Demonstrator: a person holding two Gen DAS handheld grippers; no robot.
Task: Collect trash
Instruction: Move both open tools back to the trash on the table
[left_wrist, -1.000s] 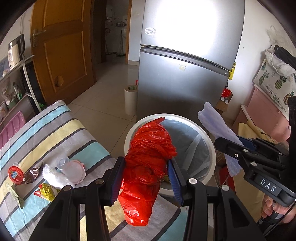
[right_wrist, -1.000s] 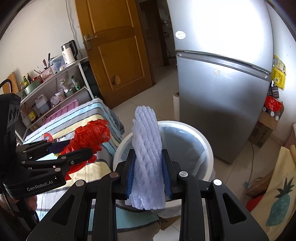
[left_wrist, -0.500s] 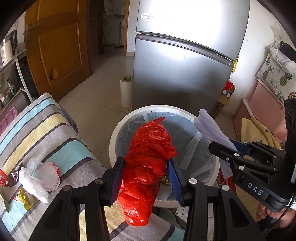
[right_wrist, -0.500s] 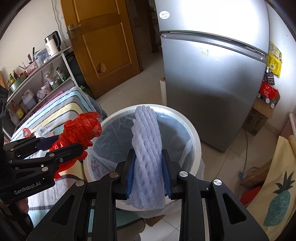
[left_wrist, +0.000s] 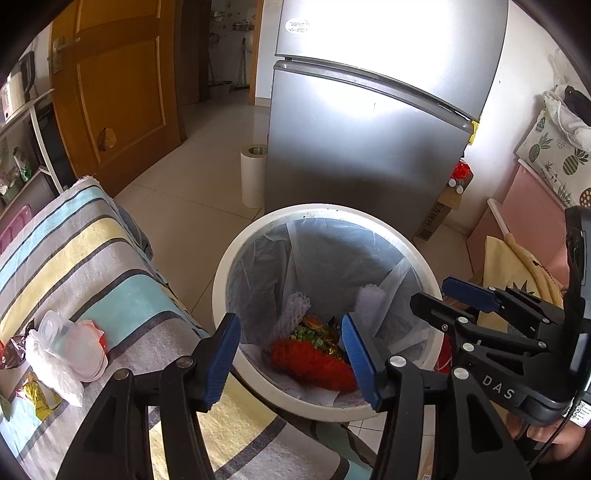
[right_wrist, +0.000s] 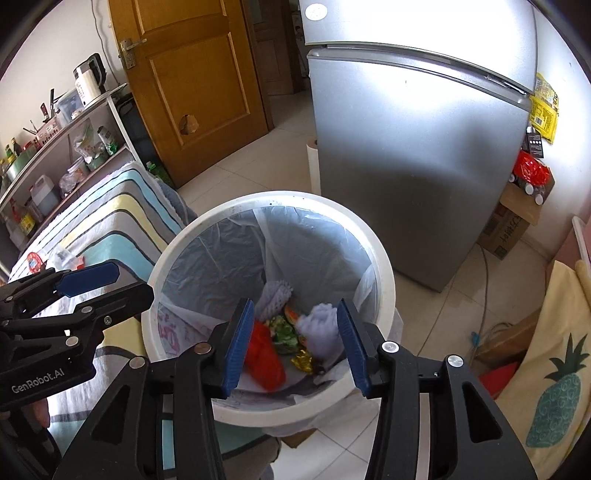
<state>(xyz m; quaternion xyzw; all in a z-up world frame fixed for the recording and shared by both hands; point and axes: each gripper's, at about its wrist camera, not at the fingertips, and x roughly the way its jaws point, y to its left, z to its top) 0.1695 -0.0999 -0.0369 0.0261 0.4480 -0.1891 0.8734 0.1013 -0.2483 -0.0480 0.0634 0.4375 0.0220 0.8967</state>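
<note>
Striped bed (left_wrist: 92, 254): plastic cup (left_wrist: 70, 341), wrappers (left_wrist: 37, 397). Tiled floor (left_wrist: 199, 192): white bin (left_wrist: 369, 219), paper roll (left_wrist: 253, 175).

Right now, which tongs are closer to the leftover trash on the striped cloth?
Left. The left tongs hang open at the bin's rim beside the trash on the striped cloth; the right tongs hang open on the bin's far side.

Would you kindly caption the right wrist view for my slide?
Right tool open above the white bin, red bag and foam net inside.

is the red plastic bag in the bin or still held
In the bin: the red plastic bag lies on the trash inside the white bin, below the open left gripper.
</note>
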